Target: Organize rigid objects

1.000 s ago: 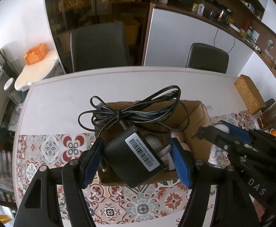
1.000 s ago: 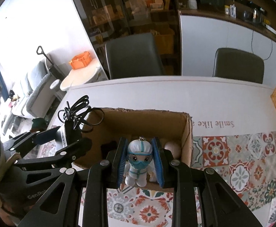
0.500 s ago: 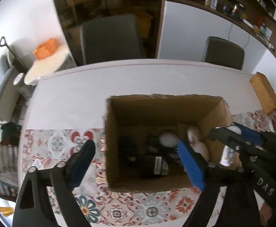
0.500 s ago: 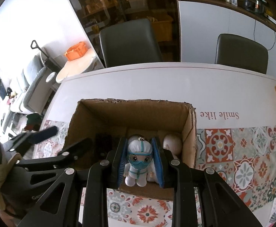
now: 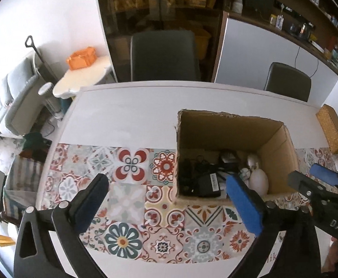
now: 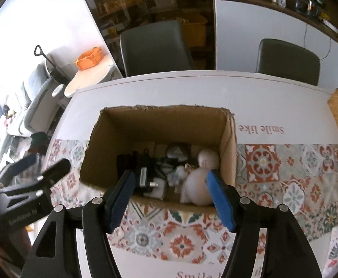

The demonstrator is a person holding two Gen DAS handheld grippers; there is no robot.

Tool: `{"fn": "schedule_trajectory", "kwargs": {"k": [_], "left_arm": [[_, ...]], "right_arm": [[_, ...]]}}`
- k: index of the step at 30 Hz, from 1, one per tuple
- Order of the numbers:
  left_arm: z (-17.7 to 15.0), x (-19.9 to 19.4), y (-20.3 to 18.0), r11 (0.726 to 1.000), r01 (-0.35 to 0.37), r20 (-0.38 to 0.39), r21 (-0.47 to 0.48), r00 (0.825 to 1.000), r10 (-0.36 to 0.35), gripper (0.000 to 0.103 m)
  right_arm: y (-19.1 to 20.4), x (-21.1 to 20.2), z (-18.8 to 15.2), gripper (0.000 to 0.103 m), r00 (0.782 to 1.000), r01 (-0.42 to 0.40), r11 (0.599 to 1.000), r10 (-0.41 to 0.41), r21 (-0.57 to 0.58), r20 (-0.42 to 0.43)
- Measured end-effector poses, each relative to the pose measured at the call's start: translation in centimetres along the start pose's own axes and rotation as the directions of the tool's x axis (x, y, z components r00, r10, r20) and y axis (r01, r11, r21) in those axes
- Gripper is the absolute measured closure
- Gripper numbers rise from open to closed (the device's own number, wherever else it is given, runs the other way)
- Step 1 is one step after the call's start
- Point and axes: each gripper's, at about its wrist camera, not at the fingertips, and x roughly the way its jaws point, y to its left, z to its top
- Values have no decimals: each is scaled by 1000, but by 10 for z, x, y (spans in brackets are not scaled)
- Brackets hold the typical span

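With both drops into the cardboard box done, my left gripper and right gripper are opening, empty, so I judge I must find another object on the surface.

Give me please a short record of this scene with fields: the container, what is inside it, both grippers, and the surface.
container: open cardboard box, upright on the table
contents: black power adapter with its cable, small white figure, pale rounded toy; more is too dark to tell
left gripper: jaws opening, nothing between them, over the mat left of the box
right gripper: jaws opening, nothing between the pads, over the near edge of the box
surface: white table with patterned tile mat
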Motion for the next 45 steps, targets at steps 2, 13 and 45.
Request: {"fn": "schedule_trajectory", "kwargs": {"k": [2, 13, 45], "left_arm": [[-6, -9, 0, 1000, -2, 13, 7, 1000, 2, 0], [-41, -62, -4, 999, 4, 87, 39, 996, -7, 0], [-171, -147, 21, 994, -87, 226, 63, 971, 71, 0]], "right_arm": [[1, -12, -10, 33, 1000, 8, 1000, -8, 3, 20], [6, -79, -68, 22, 983, 132, 991, -132, 9, 131], [21, -153, -198, 20, 973, 108, 993, -115, 46, 201]]}}
